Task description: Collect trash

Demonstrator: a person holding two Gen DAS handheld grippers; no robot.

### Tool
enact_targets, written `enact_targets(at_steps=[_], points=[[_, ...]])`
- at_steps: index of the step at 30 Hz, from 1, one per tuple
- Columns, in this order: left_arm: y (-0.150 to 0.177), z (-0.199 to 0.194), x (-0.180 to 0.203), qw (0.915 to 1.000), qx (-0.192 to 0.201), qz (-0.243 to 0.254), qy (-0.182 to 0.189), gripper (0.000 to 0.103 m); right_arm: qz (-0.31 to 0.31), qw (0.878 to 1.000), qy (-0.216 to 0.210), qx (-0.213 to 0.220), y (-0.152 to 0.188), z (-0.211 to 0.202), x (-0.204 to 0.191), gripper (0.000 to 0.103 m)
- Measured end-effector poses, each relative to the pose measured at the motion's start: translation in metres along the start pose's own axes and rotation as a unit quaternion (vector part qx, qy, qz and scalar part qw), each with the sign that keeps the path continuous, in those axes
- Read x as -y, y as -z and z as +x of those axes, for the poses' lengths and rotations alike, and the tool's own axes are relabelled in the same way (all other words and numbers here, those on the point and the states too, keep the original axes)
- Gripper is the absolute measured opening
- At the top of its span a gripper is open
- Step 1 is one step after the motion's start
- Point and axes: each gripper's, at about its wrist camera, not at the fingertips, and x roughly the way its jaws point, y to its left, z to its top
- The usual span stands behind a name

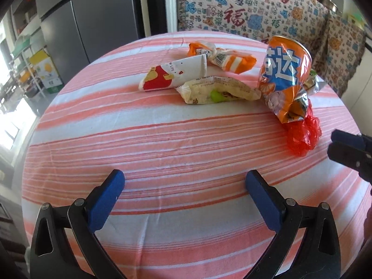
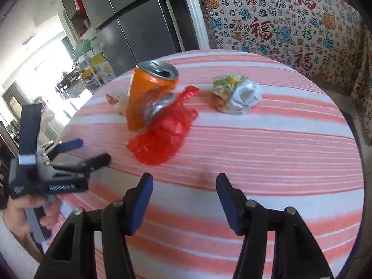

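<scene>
Trash on striped tablecloth (image 1: 162,139), crushed orange can (image 1: 284,69) at one o'clock half hiding red bag (image 1: 304,137), left gripper (image 1: 184,181) wide open and empty, right gripper (image 2: 184,184) partly open, empty.

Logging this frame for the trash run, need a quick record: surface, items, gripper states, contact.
surface: round table with pink-and-white striped cloth
items: crushed orange can, upright; red plastic bag against it; crumpled wrapper ball apart; three flat wrappers beyond the can
left gripper: open, empty
right gripper: open, empty
contact: neither gripper touches any trash
bin: none in view
</scene>
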Motion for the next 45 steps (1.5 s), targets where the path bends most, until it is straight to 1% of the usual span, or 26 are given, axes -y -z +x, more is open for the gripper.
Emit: enact_targets(at_steps=[2, 5, 6, 7, 8, 11, 15, 17, 18, 19, 21, 22, 23, 24, 25, 27, 28, 30, 32, 34, 35, 37, 39, 41, 44, 45], points=[[-0.002, 0.002, 0.005, 1.0000, 0.000, 0.000, -0.001, 0.103, 0.000, 1.000, -0.014, 0.007, -0.014, 0.010, -0.011, 0.059], [-0.002, 0.002, 0.006, 1.0000, 0.000, -0.004, -0.004, 0.103, -0.005, 1.000, -0.014, -0.005, -0.024, 0.028, -0.020, 0.059], [-0.002, 0.002, 0.007, 1.0000, 0.000, -0.005, -0.006, 0.103, -0.008, 1.000, -0.016, -0.011, -0.023, 0.032, -0.021, 0.055], [-0.003, 0.003, 0.009, 0.9999, 0.000, -0.007, -0.007, 0.103, -0.011, 1.000, -0.013, -0.017, -0.021, 0.034, -0.020, 0.036], [-0.004, 0.003, 0.009, 0.9999, 0.000, -0.008, -0.009, 0.103, -0.014, 1.000, -0.003, -0.019, -0.019, 0.031, -0.016, 0.027], [-0.005, 0.004, 0.011, 0.9999, 0.000, -0.011, -0.012, 0.103, -0.024, 0.999, 0.029, -0.018, -0.014, 0.007, -0.004, 0.022], [-0.003, 0.004, 0.011, 0.9998, 0.000, -0.016, -0.014, 0.102, -0.045, 0.995, 0.085, -0.022, 0.002, -0.038, 0.017, 0.022], [-0.001, 0.001, 0.013, 0.9998, -0.003, -0.017, -0.008, 0.102, -0.051, 0.993, 0.102, -0.029, 0.012, -0.052, 0.027, 0.022], [0.000, -0.002, 0.016, 0.9999, -0.001, -0.014, 0.004, 0.102, -0.049, 0.993, 0.103, -0.031, 0.018, -0.057, 0.032, 0.023], [0.001, -0.006, 0.019, 0.9997, 0.005, -0.012, 0.022, 0.102, -0.045, 0.993, 0.101, -0.032, 0.023, -0.059, 0.036, 0.026], [0.001, -0.019, 0.031, 0.9972, 0.028, -0.004, 0.069, 0.102, -0.037, 0.994, 0.102, -0.032, 0.031, -0.058, 0.043, 0.030], [0.000, -0.024, 0.038, 0.9950, 0.039, 0.007, 0.092, 0.102, -0.031, 0.994, 0.100, -0.037, 0.035, -0.057, 0.046, 0.044], [-0.002, -0.028, 0.048, 0.9921, 0.049, 0.024, 0.113, 0.102, -0.024, 0.994, 0.096, -0.040, 0.038, -0.053, 0.049, 0.056], [-0.004, -0.030, 0.061, 0.9886, 0.055, 0.053, 0.130, 0.102, -0.017, 0.995, 0.090, -0.042, 0.041, -0.052, 0.051, 0.058], [-0.008, -0.030, 0.072, 0.9862, 0.055, 0.082, 0.133, 0.102, -0.011, 0.995, 0.085, -0.044, 0.044, -0.050, 0.053, 0.059], [-0.013, -0.028, 0.094, 0.9823, 0.057, 0.135, 0.117, 0.102, -0.013, 0.995, 0.082, -0.050, 0.048, -0.047, 0.053, 0.059], [-0.015, -0.026, 0.101, 0.9810, 0.056, 0.150, 0.110, 0.102, -0.020, 0.995, 0.085, -0.046, 0.050, -0.047, 0.051, 0.060], [-0.025, -0.022, 0.109, 0.9807, 0.052, 0.160, 0.099, 0.102, -0.037, 0.994, 0.096, -0.046, 0.053, -0.047, 0.046, 0.062], [-0.036, -0.024, 0.113, 0.9788, 0.060, 0.156, 0.119, 0.102, -0.056, 0.992, 0.106, -0.046, 0.056, -0.046, 0.040, 0.065], [-0.046, -0.027, 0.122, 0.9722, 0.065, 0.177, 0.138, 0.102, -0.069, 0.990, 0.112, -0.042, 0.059, -0.045, 0.035, 0.066], [-0.052, -0.024, 0.129, 0.9684, 0.060, 0.198, 0.139, 0.102, -0.067, 0.991, 0.110, -0.041, 0.059, -0.046, 0.036, 0.066], [-0.059, -0.009, 0.141, 0.9608, 0.029, 0.244, 0.129, 0.102, -0.064, 0.992, 0.104, -0.040, 0.060, -0.046, 0.037, 0.069], [-0.062, 0.006, 0.151, 0.9532, 0.006, 0.283, 0.107, 0.102, -0.068, 0.992, 0.104, -0.038, 0.061, -0.046, 0.037, 0.069], [-0.066, 0.017, 0.159, 0.9444, 0.000, 0.313, 0.101, 0.102, -0.068, 0.991, 0.105, -0.036, 0.062, -0.045, 0.037, 0.069], [-0.071, 0.029, 0.171, 0.9350, 0.008, 0.344, 0.088, 0.102, -0.068, 0.992, 0.105, -0.036, 0.063, -0.044, 0.038, 0.069], [-0.071, 0.034, 0.174, 0.9330, 0.006, 0.350, 0.085, 0.102, -0.068, 0.992, 0.103, -0.036, 0.063, -0.044, 0.038, 0.069]])
